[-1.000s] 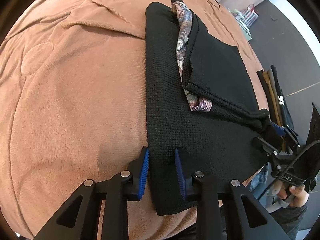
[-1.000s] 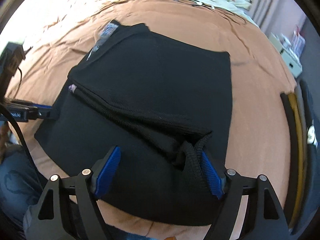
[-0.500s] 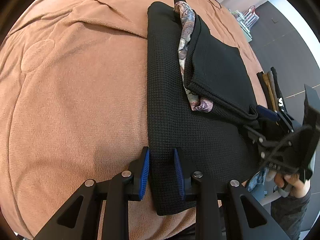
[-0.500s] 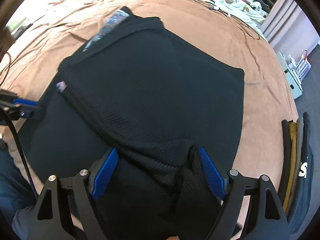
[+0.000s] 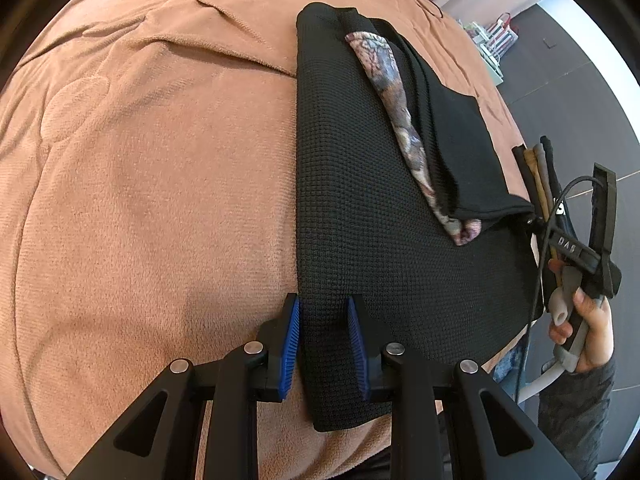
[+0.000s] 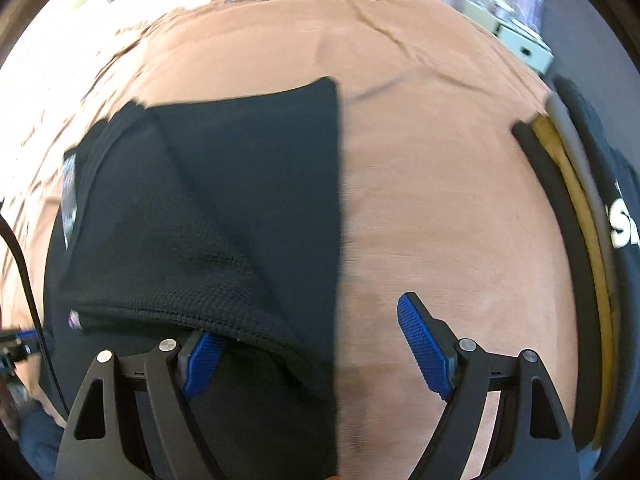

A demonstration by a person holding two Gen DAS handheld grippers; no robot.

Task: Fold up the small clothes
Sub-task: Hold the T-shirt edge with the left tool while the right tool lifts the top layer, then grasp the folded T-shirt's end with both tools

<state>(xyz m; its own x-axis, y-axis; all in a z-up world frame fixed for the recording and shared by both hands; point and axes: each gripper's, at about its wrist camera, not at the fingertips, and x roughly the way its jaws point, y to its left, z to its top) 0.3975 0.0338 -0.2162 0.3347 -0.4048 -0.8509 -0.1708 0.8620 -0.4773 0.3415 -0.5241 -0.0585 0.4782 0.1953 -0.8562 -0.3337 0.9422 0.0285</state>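
Black waffle-knit garment [image 5: 380, 248] on brown bedspread [image 5: 160, 184]: left tool [image 5: 323, 330] pinches its near edge, anchoring the fold; right tool [image 6: 316, 344] spread, empty, straddling its side edge.

Garment: black waffle-knit top [image 5: 360, 220] — flat on the bed, 1 side folded over
Lining: patterned fabric [image 5: 394, 104] — peeking along the fold

**Bed and what lies on it**

Bed [image 5: 152, 184] covered by a brown plush blanket [image 6: 440, 184], lightly creased toward the far side. Black waffle-knit garment [image 5: 360, 240] lies flat on the blanket, one part folded over itself, patterned lining [image 5: 396, 112] exposed along the fold. Stack of folded clothes [image 6: 592, 216] sits at the bed's right edge, apart from the garment: black, tan, grey layers.
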